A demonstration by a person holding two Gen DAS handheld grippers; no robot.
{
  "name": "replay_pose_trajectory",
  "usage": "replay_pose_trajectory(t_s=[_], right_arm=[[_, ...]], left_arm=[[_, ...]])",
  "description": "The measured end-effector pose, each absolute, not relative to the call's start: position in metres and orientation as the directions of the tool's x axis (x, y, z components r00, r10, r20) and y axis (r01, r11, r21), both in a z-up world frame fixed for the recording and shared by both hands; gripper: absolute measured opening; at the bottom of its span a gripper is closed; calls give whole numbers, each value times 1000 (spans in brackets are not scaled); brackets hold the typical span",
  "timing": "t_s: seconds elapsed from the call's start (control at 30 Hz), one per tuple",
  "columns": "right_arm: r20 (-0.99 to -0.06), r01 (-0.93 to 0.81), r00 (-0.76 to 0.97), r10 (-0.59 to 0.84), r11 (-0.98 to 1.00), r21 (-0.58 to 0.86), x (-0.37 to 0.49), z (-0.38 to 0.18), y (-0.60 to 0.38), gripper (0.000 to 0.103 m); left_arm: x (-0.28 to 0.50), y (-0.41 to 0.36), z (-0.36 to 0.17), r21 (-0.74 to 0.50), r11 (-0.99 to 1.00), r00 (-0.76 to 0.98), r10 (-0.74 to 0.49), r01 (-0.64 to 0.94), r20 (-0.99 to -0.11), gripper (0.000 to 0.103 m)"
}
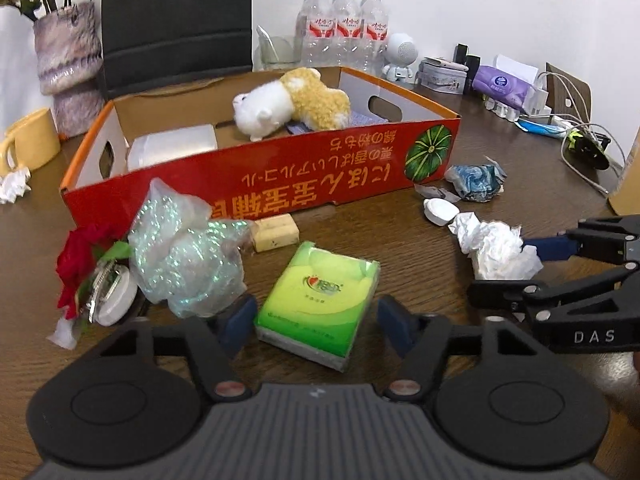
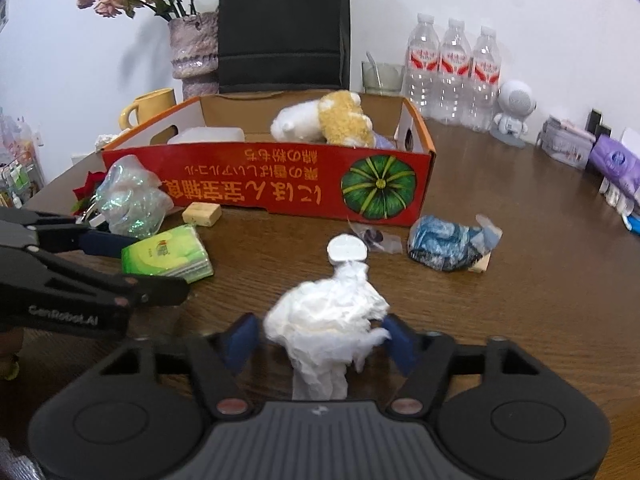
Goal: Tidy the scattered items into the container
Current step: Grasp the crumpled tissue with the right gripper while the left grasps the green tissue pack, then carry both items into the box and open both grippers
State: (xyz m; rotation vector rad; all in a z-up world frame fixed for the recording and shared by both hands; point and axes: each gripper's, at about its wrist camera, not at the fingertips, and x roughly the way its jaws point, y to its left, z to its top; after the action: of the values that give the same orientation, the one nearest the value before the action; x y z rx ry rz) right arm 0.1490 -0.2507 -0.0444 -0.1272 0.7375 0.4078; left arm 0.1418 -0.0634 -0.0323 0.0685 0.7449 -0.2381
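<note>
L gripper [image 1: 316,322]: jaws straddle green tissue pack [image 1: 320,300] on table [image 1: 400,240], pads flanking it, contact can't be told. R gripper [image 2: 320,340]: jaws clenched on crumpled white tissue [image 2: 324,320]. Both lie in front of red box [image 2: 280,184].

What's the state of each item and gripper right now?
left gripper: open, straddling green tissue pack, on table
right gripper: pads against crumpled white paper
red box: open-topped, plush toy inside
blue wrapper: crumpled, on table
water bottles: upright, capped
</note>
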Motion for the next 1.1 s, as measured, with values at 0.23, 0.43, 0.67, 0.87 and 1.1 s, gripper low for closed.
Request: replay_pose_trajectory(t_s=[0.23,0.43,0.67,0.87,1.1], right_arm=[[-666,-401,670,328,915,47,147,-43,-254,34],[-653,-417,678,337,908,35,139,-38,-252,31],[-608,-431,717,340,902,-5,130,-22,-250,31],[-590,-448,717,372,894,20,131,-4,-250,31],[-560,-480,722,407,877,18,148,23,-244,31]], left_arm=[[137,-61,-32,-22,972,722,-188,232,-666,50],[127,-58,-28,-15,975,740,-180,224,-648,50],[112,-42,-17,-39,979,754,-181,202,-631,50],[102,-22,9,-81,977,776,-206,198,-597,50],[116,-5,49,-72,980,812,-193,184,-551,50]])
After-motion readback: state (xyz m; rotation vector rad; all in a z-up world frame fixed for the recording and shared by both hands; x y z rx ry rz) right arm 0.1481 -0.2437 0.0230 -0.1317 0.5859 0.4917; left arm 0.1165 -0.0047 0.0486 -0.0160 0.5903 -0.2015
